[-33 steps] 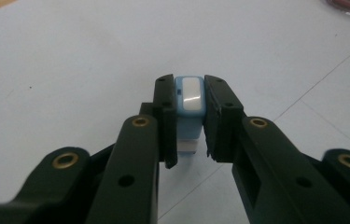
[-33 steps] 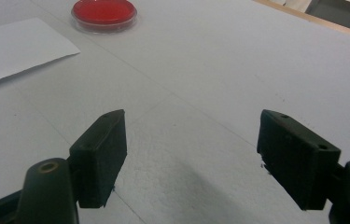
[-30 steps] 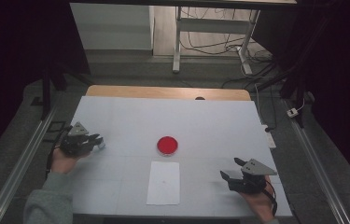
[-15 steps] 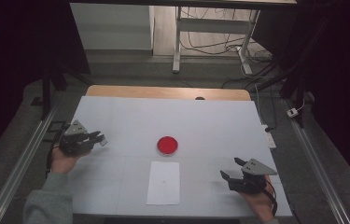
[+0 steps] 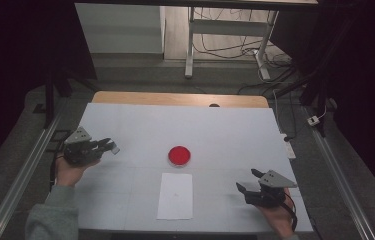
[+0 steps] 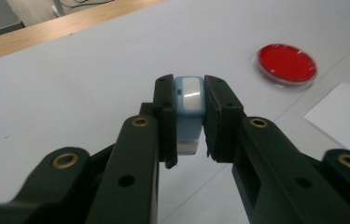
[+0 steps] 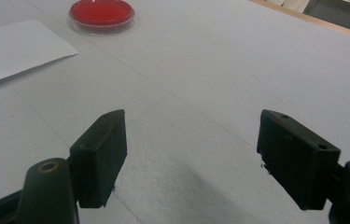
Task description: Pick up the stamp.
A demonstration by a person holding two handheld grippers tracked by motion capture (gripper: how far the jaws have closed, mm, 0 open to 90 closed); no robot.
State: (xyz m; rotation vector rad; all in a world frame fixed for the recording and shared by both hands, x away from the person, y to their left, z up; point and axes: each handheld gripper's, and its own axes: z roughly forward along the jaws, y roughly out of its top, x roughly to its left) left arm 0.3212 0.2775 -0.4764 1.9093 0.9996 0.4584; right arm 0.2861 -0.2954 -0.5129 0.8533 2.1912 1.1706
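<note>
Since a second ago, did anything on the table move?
Hardly anything. The left claw stays shut on the small blue and white block and edged very slightly away from the table's left edge. The right claw stays open and still. The red dish and the white paper have not moved.

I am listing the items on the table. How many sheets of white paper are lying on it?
1. The sheet of white paper lies flat near the table's front edge, just in front of the red dish, between the two grippers. Nothing appears to hide another sheet.
</note>
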